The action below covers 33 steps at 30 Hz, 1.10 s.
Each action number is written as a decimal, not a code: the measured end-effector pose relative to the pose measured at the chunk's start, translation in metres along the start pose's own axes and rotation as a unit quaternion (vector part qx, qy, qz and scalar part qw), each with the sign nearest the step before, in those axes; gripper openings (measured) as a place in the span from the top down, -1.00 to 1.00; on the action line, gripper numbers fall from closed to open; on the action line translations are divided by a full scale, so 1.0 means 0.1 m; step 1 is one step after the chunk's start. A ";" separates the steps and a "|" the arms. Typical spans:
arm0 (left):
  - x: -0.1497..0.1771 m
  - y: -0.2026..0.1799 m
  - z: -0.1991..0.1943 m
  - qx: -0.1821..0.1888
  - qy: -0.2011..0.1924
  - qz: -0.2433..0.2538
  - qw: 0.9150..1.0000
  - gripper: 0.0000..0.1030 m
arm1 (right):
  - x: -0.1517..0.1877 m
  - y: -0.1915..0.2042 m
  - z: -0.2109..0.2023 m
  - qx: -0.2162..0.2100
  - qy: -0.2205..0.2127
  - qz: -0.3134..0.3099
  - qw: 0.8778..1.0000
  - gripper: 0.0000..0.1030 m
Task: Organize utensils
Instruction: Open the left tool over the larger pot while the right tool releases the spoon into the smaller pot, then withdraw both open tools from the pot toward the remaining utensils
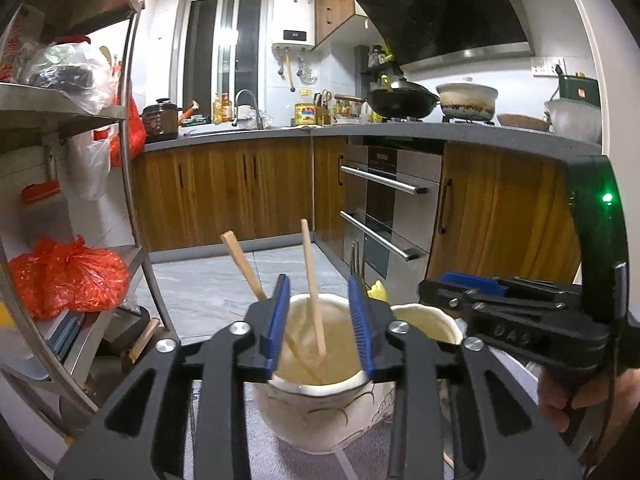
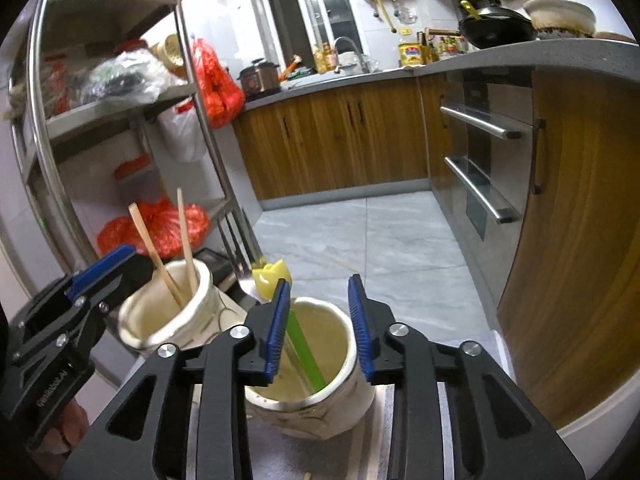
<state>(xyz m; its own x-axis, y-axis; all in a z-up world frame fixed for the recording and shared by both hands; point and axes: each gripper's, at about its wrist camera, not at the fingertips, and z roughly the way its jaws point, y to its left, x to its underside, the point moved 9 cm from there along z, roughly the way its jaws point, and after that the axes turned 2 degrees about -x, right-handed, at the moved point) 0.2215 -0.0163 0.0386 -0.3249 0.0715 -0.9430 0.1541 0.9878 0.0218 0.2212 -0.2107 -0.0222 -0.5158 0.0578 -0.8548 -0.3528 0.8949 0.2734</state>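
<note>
Two cream ceramic jars stood side by side on a cloth-covered surface, each with one gripper poised just above its mouth. Below the left gripper [image 1: 320, 328] sat the left jar [image 1: 320, 412], holding two wooden chopsticks [image 1: 314, 288]; their long axes ran up and away from the jaws, tips down inside the jar, one leaning left against the rim. The left gripper's blue pads [image 1: 278, 320] stood apart, one chopstick between them but not pressed. Below the right gripper [image 2: 320, 324] sat the right jar [image 2: 360, 396], holding a green-handled utensil with a yellow top [image 2: 272, 274], slanting up to the left past the left pad. That gripper's jaws were also apart, clamping nothing. Each hand was nearer its own jar. No loose utensil showed clearly on the cloth, so sorting looked largely done.
</note>
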 end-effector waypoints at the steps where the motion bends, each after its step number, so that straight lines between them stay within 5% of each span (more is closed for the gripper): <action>1: -0.02 0.02 -0.04 0.000 -0.003 -0.005 1.000 0.25 | -0.02 0.00 -0.05 -0.001 -0.006 0.004 1.000 0.23; 4: -0.07 0.06 -0.17 -0.004 -0.010 -0.016 1.000 0.07 | -0.10 0.01 -0.23 -0.007 -0.023 0.010 1.000 -0.05; 9: -0.13 0.08 -0.40 -0.007 -0.014 -0.033 0.999 -0.34 | -0.21 0.02 -0.56 -0.032 -0.051 0.029 0.998 -0.80; 11: -0.15 0.08 -0.53 -0.009 -0.017 -0.041 0.999 -0.69 | -0.25 0.03 -0.71 -0.036 -0.065 0.030 0.997 -0.87; 14: -0.16 0.06 -0.69 -0.007 -0.020 -0.047 0.999 -0.86 | -0.28 0.05 -0.88 -0.040 -0.078 0.030 0.996 -0.90; 33: 0.28 -0.31 -1.18 -0.014 0.020 -0.008 1.000 -0.89 | 0.42 -0.26 -1.13 0.021 -0.041 0.005 0.999 -0.90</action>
<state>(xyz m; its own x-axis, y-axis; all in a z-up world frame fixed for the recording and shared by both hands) 0.0977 -0.0291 0.0510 -0.3641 0.0611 -0.9293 0.1228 0.9923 0.0171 0.1206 -0.2816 -0.0151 -0.4535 0.1011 -0.8855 -0.3139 0.9118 0.2648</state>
